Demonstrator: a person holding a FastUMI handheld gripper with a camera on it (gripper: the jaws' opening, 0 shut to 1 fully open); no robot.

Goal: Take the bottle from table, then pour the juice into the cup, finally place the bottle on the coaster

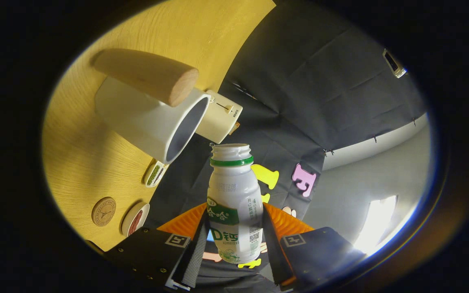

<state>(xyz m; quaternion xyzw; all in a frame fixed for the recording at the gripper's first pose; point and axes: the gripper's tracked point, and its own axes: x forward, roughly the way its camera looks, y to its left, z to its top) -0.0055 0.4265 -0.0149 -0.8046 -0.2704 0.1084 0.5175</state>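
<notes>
I hold gripper (234, 240) fingers clamped on bottle (234, 203), tilted; cup (153, 118) mouth at 11 o'clock. Risk: neck misses rim, juice spills onto table (88, 162).

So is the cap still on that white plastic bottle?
No, the white plastic bottle, held in the claw, has an open, bare threaded neck.

We saw a pale wood-grain tabletop (84, 162) running along one side, warmly lit and streaked with soft shadows. Beyond it hung the booth's black cloth wall (320, 89) — creased, pinned along its far edge with small clips. Past that edge stood a plain grey room wall (356, 183), and on it a bright window (377, 224) threw in strong white daylight — glaring enough to wash out its own outline.
</notes>
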